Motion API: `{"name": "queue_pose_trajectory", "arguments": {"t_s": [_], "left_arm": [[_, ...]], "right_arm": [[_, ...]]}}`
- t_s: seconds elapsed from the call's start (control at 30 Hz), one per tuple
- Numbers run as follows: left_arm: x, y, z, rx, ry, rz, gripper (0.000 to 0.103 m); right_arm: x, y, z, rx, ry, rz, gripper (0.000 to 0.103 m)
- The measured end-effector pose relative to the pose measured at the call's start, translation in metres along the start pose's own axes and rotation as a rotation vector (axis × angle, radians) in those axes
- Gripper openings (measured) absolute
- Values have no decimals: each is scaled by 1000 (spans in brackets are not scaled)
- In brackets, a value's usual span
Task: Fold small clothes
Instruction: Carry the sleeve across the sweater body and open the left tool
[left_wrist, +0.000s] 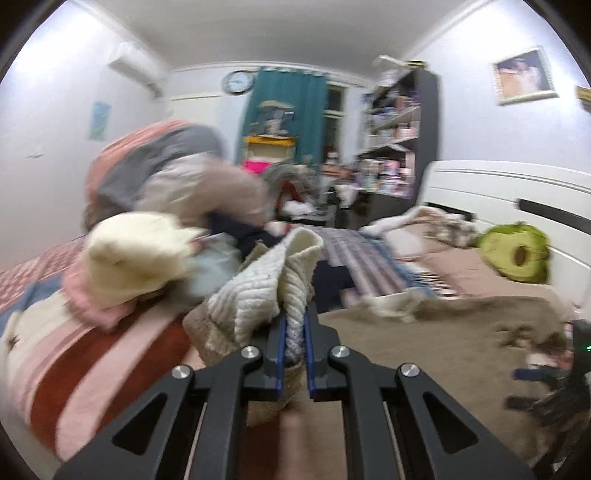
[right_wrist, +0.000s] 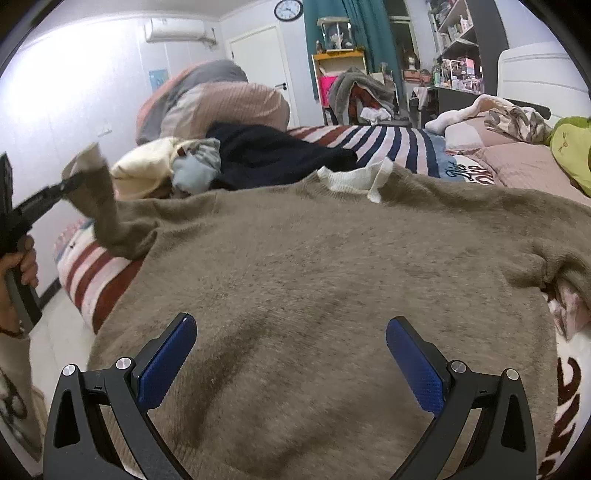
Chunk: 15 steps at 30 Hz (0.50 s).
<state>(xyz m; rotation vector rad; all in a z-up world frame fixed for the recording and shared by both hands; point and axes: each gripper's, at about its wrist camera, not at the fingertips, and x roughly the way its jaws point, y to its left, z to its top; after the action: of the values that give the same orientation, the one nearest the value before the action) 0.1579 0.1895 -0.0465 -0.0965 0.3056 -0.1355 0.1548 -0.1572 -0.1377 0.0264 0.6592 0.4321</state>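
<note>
A brown fuzzy sweater (right_wrist: 314, 258) lies spread flat on the bed, its white ribbed collar (right_wrist: 354, 181) at the far side. My left gripper (left_wrist: 294, 325) is shut on the white ribbed cuff (left_wrist: 266, 291) of the left sleeve. In the right wrist view that sleeve (right_wrist: 103, 214) hangs lifted off the bed from the left gripper (right_wrist: 72, 181), which a hand holds at the left edge. My right gripper (right_wrist: 291, 350) hovers open over the sweater's lower body, nothing between its blue pads (right_wrist: 166, 365).
A pile of small clothes (right_wrist: 166, 166) and a navy garment (right_wrist: 273, 155) lie behind the sweater, a rolled duvet (right_wrist: 214, 103) beyond them. A green avocado plush (right_wrist: 572, 155) sits at the right. The bed's left edge drops to the floor (right_wrist: 55, 332).
</note>
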Motion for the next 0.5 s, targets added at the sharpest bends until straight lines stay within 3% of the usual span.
{"name": "queue_pose_trajectory", "arguments": {"t_s": [0.2,0.33,0.5], "left_arm": [[10,-120,3,75,45,-248,6],[34,-190,-29,63,179,-411,6],[64,-236,-78,86,351,-462,6]], "right_arm": [[-20,-29,-9,24,-33,6,102],[-35,-51,-18,50,-57,-41,102],[-48,-79,-33,88,-66,-86,102]]}}
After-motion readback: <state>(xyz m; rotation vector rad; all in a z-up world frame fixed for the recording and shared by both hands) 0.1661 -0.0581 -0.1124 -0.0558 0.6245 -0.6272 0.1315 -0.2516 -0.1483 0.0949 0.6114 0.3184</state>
